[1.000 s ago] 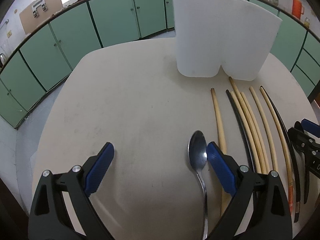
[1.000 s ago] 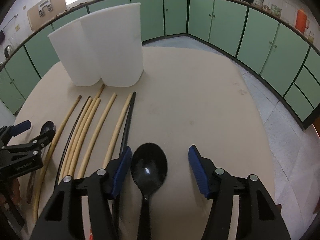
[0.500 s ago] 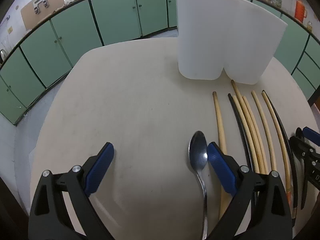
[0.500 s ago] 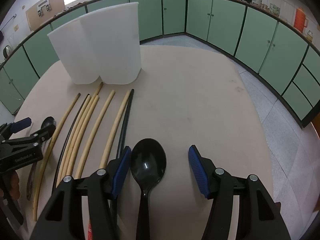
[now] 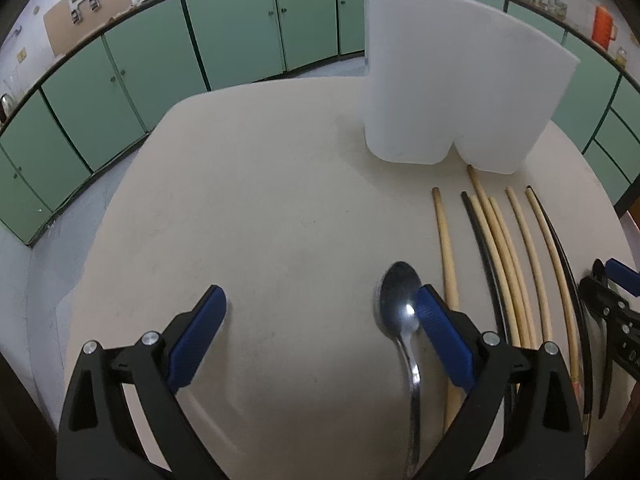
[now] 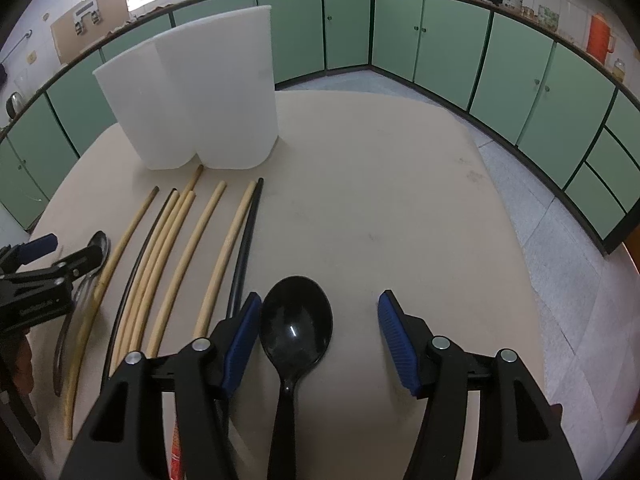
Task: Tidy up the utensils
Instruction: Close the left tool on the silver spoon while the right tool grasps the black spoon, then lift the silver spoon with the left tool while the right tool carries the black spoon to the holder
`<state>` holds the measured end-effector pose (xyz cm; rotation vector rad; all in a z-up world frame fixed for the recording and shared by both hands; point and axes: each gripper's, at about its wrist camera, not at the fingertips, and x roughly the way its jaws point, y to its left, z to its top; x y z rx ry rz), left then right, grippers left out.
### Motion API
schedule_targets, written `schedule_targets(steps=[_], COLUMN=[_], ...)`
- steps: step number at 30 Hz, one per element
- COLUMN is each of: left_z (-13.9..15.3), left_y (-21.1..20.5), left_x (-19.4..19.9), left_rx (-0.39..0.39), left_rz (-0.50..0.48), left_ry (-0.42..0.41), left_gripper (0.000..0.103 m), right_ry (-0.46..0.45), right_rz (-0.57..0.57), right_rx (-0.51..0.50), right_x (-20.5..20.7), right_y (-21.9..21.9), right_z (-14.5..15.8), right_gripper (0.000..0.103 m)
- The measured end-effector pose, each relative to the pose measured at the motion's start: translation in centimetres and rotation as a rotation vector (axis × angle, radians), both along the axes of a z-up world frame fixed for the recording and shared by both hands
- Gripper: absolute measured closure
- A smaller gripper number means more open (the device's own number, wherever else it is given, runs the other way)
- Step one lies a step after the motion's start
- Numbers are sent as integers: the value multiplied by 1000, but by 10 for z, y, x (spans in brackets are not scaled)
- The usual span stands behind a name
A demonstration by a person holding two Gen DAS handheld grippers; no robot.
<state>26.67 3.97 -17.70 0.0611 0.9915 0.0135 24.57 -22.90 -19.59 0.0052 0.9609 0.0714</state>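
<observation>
The round table (image 5: 260, 208) carries the white two-part holder (image 6: 200, 96) at its far side, seen a little nearer than a second ago, so both hands seem to be creeping forward with nothing picked up. Chopsticks (image 6: 180, 248) lie in a row before it. The left gripper (image 5: 320, 312), jaws apart, straddles the metal spoon (image 5: 400, 300); the right gripper (image 6: 320, 320), also apart, straddles the black spoon (image 6: 296, 320). Both handles run out of view below, and the holder's inside is hidden

White holder (image 5: 460, 92), tan chopsticks (image 6: 186, 256) and black ones, a silver spoon (image 5: 400, 304), a black spoon (image 6: 296, 328), green cabinets (image 6: 448, 44).
</observation>
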Motion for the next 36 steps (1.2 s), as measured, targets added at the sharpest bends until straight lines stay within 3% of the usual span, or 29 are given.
schedule_targets(steps=[10,23,27,29,31,32,36], left_z=[4,-1,2,4,6,7,9], left_y=[-16,2,-2,-9,-12,-15,-8], left_x=[14,10,6,3,0,-2,-8], left_rx=[19,-34,-40,-45,-56,-61,-99], left_rz=[-24,-4,-37,-52,-67,-70,-83], left_ry=[-2,20,5,1,-8,-11,-15], left_gripper=[10,12,37,46,68,74,78], right_ry=[-1,9,9,6,6,4,-15], right_rz=[1,9,4,3,12,16,20], right_rx=[3,13,1,-14,-13,-14,2], right_x=[1,6,7,7,7,7,2], right_y=[0,-2,-1,1,2,3,0], right_z=[-1,-1,-2,-2,-2,-2,-1], right_gripper=[42,42,46,56,69,69,69])
